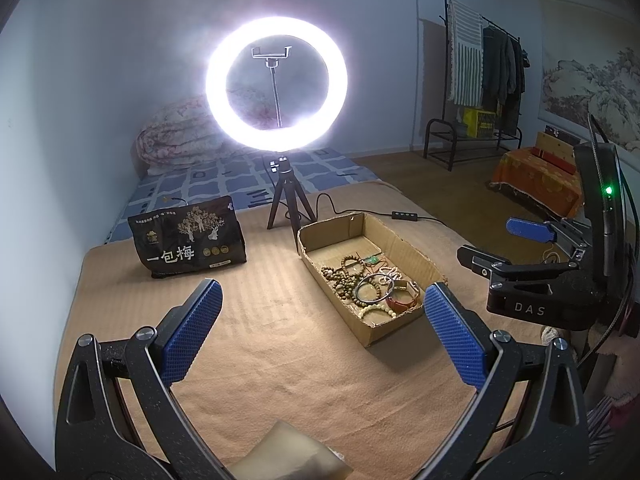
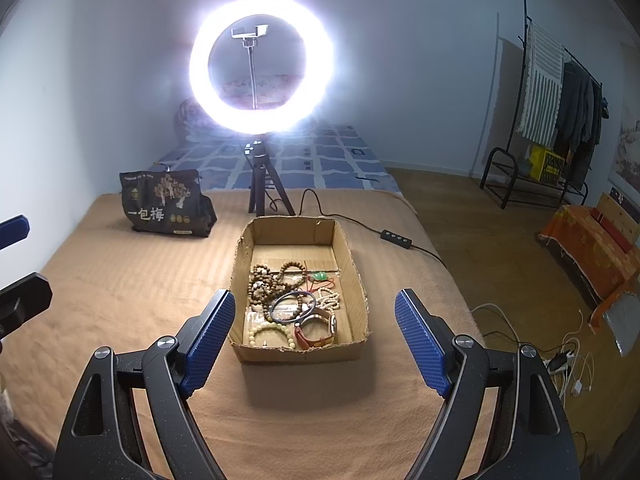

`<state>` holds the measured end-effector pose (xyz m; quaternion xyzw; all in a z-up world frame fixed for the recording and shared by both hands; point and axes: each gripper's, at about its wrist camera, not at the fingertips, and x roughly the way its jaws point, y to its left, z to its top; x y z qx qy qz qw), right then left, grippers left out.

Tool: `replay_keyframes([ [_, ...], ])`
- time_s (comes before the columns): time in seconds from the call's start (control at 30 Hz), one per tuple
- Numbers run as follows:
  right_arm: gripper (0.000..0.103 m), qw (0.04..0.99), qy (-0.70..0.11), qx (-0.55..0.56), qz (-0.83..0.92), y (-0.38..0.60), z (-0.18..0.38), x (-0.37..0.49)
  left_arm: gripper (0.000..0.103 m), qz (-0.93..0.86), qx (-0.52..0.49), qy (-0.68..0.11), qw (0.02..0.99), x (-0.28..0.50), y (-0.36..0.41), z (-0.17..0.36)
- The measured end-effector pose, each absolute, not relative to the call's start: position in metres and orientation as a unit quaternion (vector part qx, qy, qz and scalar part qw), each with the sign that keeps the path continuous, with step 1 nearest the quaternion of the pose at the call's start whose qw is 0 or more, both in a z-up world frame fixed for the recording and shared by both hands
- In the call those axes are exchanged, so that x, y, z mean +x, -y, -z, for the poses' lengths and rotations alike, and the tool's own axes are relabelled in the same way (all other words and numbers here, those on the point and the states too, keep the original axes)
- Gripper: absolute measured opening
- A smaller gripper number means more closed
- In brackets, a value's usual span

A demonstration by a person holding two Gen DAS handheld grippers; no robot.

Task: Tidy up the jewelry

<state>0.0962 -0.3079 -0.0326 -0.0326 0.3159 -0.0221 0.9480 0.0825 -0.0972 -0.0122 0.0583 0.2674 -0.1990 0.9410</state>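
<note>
A shallow cardboard box (image 1: 404, 248) (image 2: 352, 256) lies on the tan blanket. It holds a tangle of jewelry: brown wooden bead strands (image 2: 264, 280), a dark bangle (image 2: 290, 307), a cream bead bracelet (image 2: 272, 332), a brown-strap watch (image 2: 320, 330) and a green pendant (image 2: 319, 276). The jewelry also shows in the left wrist view (image 1: 372, 284). My left gripper (image 1: 322, 320) is open and empty, above the blanket left of the box. My right gripper (image 2: 314, 332) is open and empty, hovering over the box's near end; it shows at the right of the left wrist view (image 1: 496, 246).
A lit ring light on a small tripod (image 2: 262, 184) stands behind the box, its cable and switch (image 2: 396, 238) trailing right. A black snack bag (image 1: 188, 236) (image 2: 164, 204) stands at the back left. A tan pouch (image 1: 288, 456) lies near me. The blanket's right edge drops to the floor (image 2: 500, 240).
</note>
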Motion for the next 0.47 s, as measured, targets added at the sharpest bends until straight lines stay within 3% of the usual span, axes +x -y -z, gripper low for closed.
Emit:
replay_keyframes([
  [0.47, 0.082, 0.947, -0.319, -0.038, 0.019, 0.3069, 0.0355, 0.0962, 0.103, 0.187, 0.063, -0.255, 0.947, 0.0826, 0.0987, 0.0106],
])
